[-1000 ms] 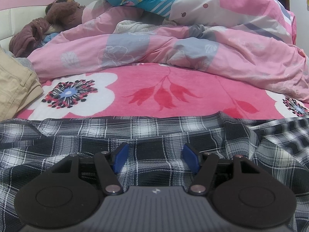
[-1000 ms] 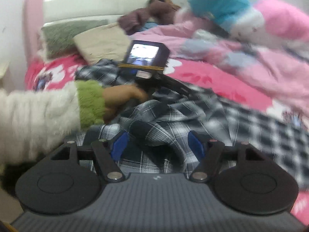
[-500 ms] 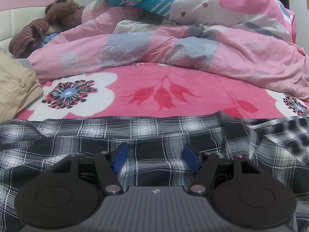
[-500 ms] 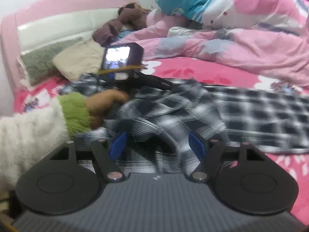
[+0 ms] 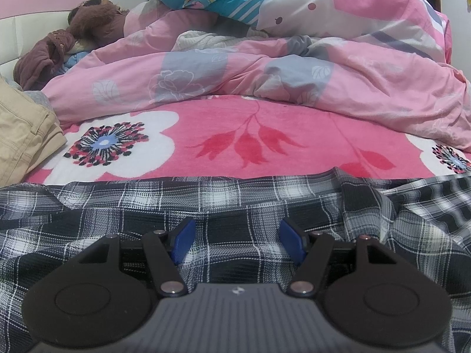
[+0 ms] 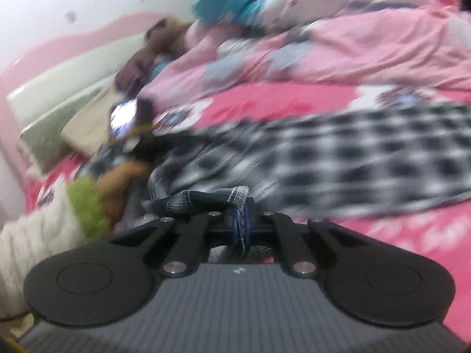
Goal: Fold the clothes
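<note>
- Plaid cotton, black and white: the shirt [image 5: 235,206] lies spread across the near part of the bed [image 5: 294,123], over its pink flowered cover, crumpled toward the left end.
- A second ago the right gripper [image 6: 240,223] hung over the shirt with its fingers apart; half a second ago they were still apart and lower over the bunched cloth. Now they are closed on a fold of the plaid, which shows pinched between the blue pads [image 6: 248,220] with an end hanging below.
- That pinch likely marks the start of a fold: the right side has its hold and can carry this edge over the rest of the shirt.
- The left gripper [image 5: 238,242] has not shifted across the three moments; its fingers stand wide apart, low over the plaid, gripping nothing.
- In the right wrist view the person's left hand [image 6: 123,179], in a green cuff and white fleece sleeve, holds that gripper at the shirt's left end.
- Beyond lie a pink quilt [image 5: 265,67], a beige folded garment [image 5: 20,129] and a brown plush toy [image 5: 88,20].
- The right view is heavily motion-blurred, so which part of the shirt is pinched cannot be told, and neither view shows the whole shirt.
</note>
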`<act>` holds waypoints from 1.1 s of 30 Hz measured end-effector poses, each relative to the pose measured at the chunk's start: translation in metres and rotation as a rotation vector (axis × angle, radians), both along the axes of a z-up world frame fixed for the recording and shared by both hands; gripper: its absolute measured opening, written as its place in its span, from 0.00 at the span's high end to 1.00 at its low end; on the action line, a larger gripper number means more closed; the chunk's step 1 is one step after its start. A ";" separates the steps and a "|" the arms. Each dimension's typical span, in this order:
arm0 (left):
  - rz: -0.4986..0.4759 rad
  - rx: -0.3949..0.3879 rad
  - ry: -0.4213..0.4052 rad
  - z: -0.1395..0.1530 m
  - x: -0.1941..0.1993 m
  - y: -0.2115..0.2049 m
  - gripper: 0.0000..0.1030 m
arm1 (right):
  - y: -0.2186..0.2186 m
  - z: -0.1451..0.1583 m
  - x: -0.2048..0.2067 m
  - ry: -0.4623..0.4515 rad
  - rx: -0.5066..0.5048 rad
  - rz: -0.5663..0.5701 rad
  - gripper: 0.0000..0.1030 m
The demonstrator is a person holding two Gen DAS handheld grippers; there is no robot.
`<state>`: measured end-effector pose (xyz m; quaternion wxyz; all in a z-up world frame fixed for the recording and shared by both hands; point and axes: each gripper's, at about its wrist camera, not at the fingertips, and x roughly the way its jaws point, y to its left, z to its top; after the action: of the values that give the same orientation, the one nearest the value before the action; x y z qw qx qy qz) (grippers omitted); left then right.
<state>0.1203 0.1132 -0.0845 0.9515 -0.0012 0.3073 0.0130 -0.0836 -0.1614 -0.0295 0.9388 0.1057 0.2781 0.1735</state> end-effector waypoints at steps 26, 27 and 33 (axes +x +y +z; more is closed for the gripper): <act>-0.001 0.012 0.002 0.000 0.001 -0.001 0.37 | -0.212 -0.009 0.073 0.106 -0.129 -0.510 0.96; -0.001 0.013 0.003 0.000 0.001 -0.001 0.37 | -0.217 -0.015 0.079 0.126 -0.133 -0.514 0.95; -0.001 0.019 0.004 0.000 0.000 -0.002 0.37 | -0.237 -0.031 0.099 0.244 -0.177 -0.500 0.61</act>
<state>0.1207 0.1110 -0.0843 0.9509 0.0080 0.3089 0.0152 0.0157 -0.3983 -0.0607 0.9177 0.1085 0.3684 -0.1021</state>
